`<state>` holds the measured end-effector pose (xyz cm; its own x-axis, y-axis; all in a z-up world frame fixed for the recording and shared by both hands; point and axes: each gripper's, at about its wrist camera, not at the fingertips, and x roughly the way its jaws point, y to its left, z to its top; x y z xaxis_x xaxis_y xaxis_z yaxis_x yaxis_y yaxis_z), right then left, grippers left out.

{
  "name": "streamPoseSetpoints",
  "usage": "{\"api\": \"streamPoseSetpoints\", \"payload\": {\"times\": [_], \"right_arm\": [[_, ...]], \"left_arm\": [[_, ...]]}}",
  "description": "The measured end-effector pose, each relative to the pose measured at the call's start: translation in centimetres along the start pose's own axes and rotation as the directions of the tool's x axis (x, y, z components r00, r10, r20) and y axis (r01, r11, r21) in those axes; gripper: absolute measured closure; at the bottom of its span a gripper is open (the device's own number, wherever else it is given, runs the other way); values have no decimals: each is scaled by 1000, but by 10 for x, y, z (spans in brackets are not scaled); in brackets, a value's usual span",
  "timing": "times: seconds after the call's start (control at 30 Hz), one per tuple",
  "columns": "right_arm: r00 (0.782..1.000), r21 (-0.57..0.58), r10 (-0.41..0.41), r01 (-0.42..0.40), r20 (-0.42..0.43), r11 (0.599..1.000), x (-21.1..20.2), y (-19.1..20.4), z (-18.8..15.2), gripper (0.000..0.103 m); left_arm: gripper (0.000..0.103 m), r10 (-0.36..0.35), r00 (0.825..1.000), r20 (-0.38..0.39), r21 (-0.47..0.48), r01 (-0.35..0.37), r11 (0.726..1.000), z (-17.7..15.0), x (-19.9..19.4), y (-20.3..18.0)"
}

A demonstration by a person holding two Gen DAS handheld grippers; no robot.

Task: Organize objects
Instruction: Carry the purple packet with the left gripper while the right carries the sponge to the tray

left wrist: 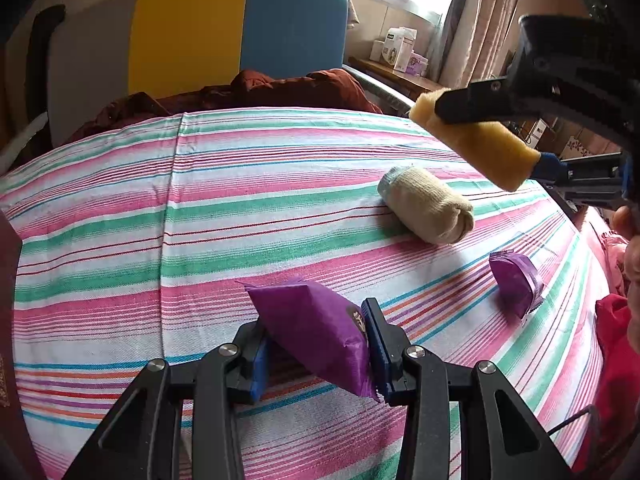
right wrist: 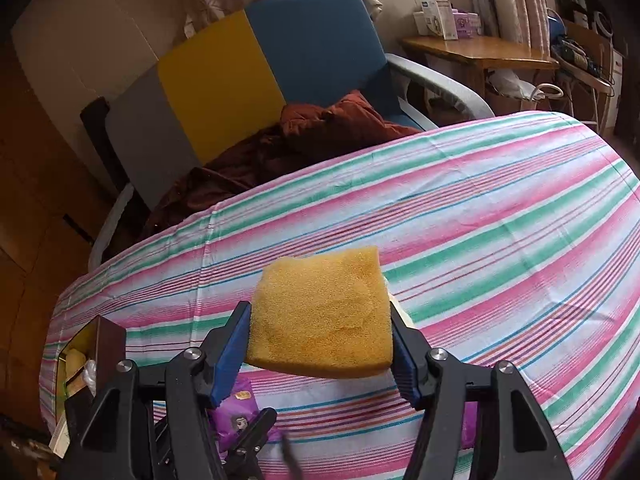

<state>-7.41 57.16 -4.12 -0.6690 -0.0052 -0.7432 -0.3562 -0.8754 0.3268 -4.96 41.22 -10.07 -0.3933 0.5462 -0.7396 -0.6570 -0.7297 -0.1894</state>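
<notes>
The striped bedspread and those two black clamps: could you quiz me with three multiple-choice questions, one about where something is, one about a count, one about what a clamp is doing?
1. Where is the rolled sock?
A. lying on the striped bedspread
B. on the armchair
C. in a clamp

2. How many purple packets show in the left wrist view?
A. one
B. two
C. four

3. What is the right gripper doing?
A. hanging empty
B. gripping a sock
C. gripping a yellow sponge

Answers:
1 A, the sock rests on the stripes, untouched.
2 B, one packet is in the left gripper, another packet lies on the cloth.
3 C, its blue pads press the sponge's sides.
</notes>
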Motion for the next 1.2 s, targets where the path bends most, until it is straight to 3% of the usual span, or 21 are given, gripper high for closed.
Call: {"api": "streamPoseSetpoints", "payload": {"times": [0.27, 0.6, 0.77, 1.07, 1.2], "right_arm": [[998, -74, 55, -52, 36, 996, -6, 17, -1, 39], [999, -180, 50, -51, -7, 982, 5, 37, -9, 39], [998, -244, 49, -57, -40, 968, 12, 48, -15, 39], [994, -347, 14, -52, -112, 936, 26, 66, -31, 39], [995, -357, -18, -20, -102, 934, 28, 67, -33, 39]], "left_arm": [[62, 7, 1000, 2, 6, -7, 1000, 1, -1, -2], [63, 26, 1000, 1, -39, -26, 999, -3, -14, 8], [63, 70, 998, 2, -14, -70, 997, -11, -35, 11], [63, 103, 991, 91, 29, -106, 994, -14, -94, 12], [62, 138, 980, 141, 46, -145, 988, -16, -123, 19]]}}
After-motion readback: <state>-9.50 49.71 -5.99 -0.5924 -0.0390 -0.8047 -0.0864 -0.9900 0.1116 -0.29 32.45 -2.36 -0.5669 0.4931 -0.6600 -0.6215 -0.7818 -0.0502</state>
